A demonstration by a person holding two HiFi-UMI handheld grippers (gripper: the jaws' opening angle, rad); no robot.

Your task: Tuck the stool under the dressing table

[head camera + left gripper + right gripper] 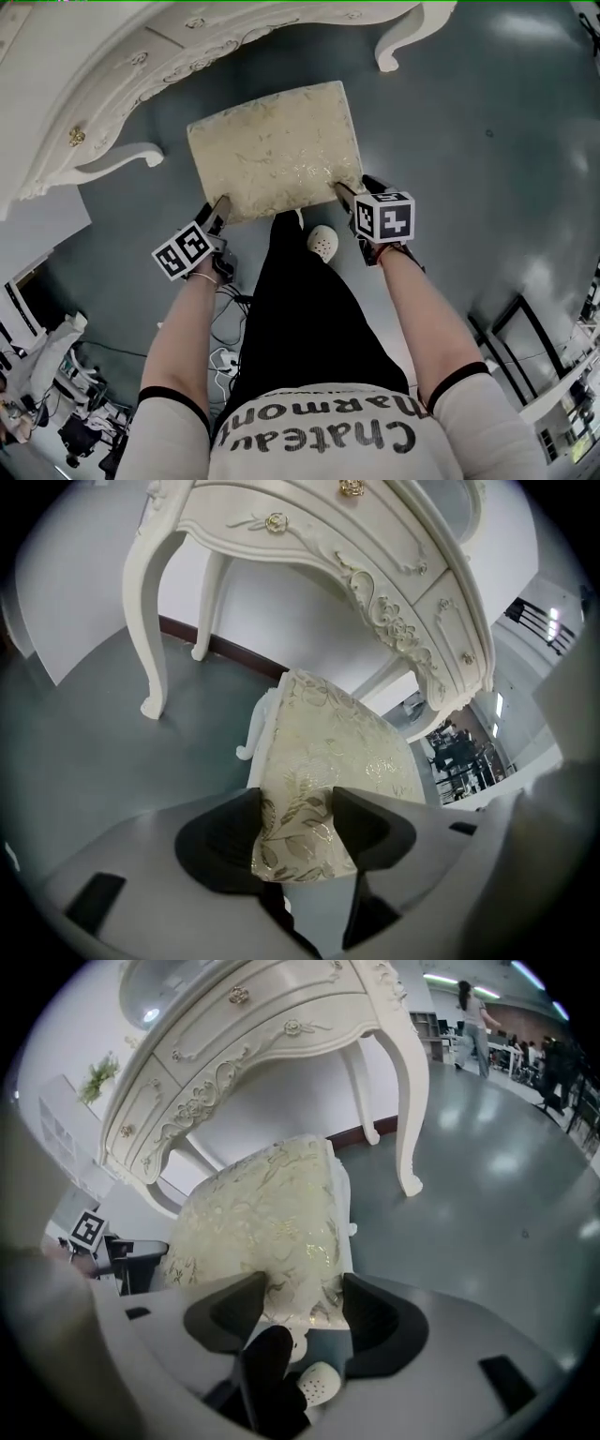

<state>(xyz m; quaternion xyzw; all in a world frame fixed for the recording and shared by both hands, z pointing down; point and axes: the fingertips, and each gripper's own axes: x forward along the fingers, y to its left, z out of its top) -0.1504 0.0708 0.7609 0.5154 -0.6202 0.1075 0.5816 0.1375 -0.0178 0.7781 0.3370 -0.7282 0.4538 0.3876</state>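
The stool [277, 150] shows at upper centre of the head view, just in front of the dressing table [103, 75], which the top and left edges cut off. Its cushion hides its legs, so floor contact cannot be told. The left gripper [217, 208] and right gripper [352, 190] each clamp a near cushion corner, jaws spread wide.

From our head we look steeply down onto the stool [277, 150] and the dressing table [94, 94] beyond it. The left gripper [298, 803] carries a camera close behind its jaws, looking along them at the stool's near corner and up under the table; the right gripper [302, 1288] carries another doing likewise at the other near corner. All three views share stool and table front.
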